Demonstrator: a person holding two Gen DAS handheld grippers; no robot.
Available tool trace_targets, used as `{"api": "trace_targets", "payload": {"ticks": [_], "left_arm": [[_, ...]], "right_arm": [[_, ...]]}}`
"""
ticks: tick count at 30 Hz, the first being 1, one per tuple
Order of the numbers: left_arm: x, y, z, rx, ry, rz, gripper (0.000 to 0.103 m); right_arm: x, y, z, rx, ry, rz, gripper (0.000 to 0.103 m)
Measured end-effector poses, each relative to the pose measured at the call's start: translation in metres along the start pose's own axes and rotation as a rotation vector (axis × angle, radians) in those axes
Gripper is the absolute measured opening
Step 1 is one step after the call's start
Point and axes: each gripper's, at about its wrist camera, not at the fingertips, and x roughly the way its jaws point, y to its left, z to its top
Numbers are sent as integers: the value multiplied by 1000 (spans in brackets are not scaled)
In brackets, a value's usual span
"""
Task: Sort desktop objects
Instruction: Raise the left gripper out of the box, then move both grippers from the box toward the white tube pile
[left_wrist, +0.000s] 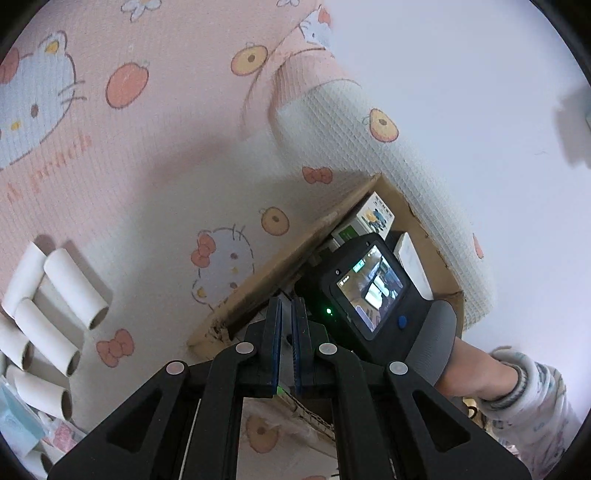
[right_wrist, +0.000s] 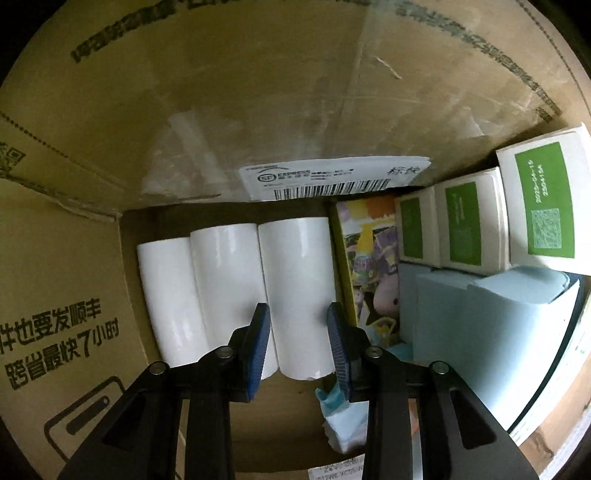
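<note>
My right gripper (right_wrist: 297, 314) points down into a cardboard box (right_wrist: 258, 92). Its blue pads (right_wrist: 258, 332) press on both sides of a white paper tube (right_wrist: 295, 266), which lies beside two more white tubes (right_wrist: 225, 273) on the box floor. In the left wrist view, several white tubes (left_wrist: 74, 284) lie loose at the left on a pink cat-print cloth (left_wrist: 166, 166). My left gripper (left_wrist: 287, 306) hovers over the near rim of the box (left_wrist: 266, 280), shut with nothing between its fingers. The right gripper's screen housing (left_wrist: 369, 288) sits inside the box, held by a hand (left_wrist: 476, 373).
Inside the box, green-and-white cartons (right_wrist: 469, 221) stand at the right, with a colourful picture box (right_wrist: 369, 258) and pale blue boxes (right_wrist: 480, 314) below them. A shipping label (right_wrist: 332, 177) sticks to the far wall. Pale blue packets (left_wrist: 14, 421) lie beside the loose tubes.
</note>
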Motion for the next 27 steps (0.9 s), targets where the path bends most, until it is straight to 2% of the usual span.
{"api": "trace_targets", "payload": {"ticks": [3, 9, 15, 19, 22, 27], "left_arm": [[5, 0, -1, -2, 13, -5, 4], [9, -10, -5, 37, 22, 32, 4], [5, -16, -6, 42, 14, 33, 6], [5, -22, -7, 47, 17, 48, 14], [5, -28, -9, 56, 24, 68, 21], [1, -38, -14, 69, 16, 86, 24]], "right_arm": [[-2, -1, -2, 5, -12, 8, 29], [-9, -4, -2, 33, -49, 34, 29], [-31, -16, -13, 102, -78, 116, 29], [-59, -20, -28, 99, -142, 101, 30], [-84, -25, -44, 118, -191, 126, 30], [-115, -29, -67, 125, -254, 140, 30]]}}
